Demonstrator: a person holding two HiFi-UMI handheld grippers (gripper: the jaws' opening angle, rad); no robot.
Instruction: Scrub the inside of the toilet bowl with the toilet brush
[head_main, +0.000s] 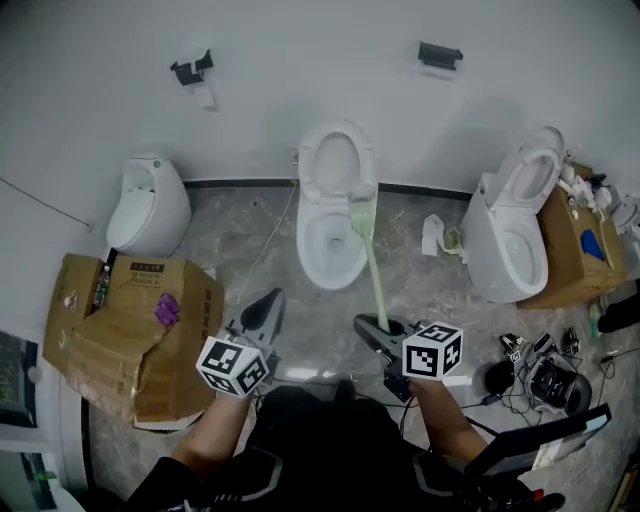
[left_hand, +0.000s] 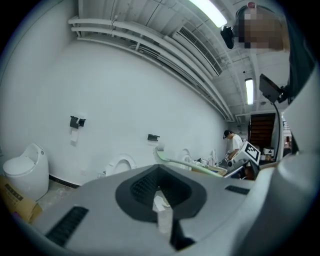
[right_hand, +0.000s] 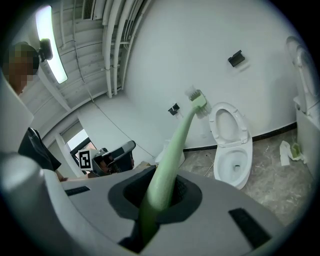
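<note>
Viewing from the head camera, left to right. A small white urinal (head_main: 148, 205) stands at the left against the wall. Below it sits a torn cardboard box (head_main: 130, 330).

The left gripper (head_main: 268, 303) is at lower centre-left, just right of the box, and points up-frame. In the left gripper view its jaws (left_hand: 160, 200) are drawn together. A small pale scrap (left_hand: 160, 204) shows in the seam between them; what it is cannot be told.

The toilet (head_main: 330, 250) stands at upper centre with its lid (head_main: 335, 160) raised against the wall and the bowl open.

The right gripper (head_main: 368, 325) is at lower centre-right, below the toilet. Its jaws (right_hand: 156, 200) are clamped on the handle of the pale green toilet brush (head_main: 372, 270). The handle runs up-frame from the jaws. The brush head (head_main: 361, 212) lies over the right rim of the toilet in the head view. In the right gripper view the head (right_hand: 196, 100) is seen against the wall, left of the toilet (right_hand: 231, 150) and higher than the bowl. Contact with the rim cannot be told.

A second toilet (head_main: 515, 225) stands at the right, beside another box (head_main: 575, 250). Cables (head_main: 545, 370) lie on the floor at lower right.
</note>
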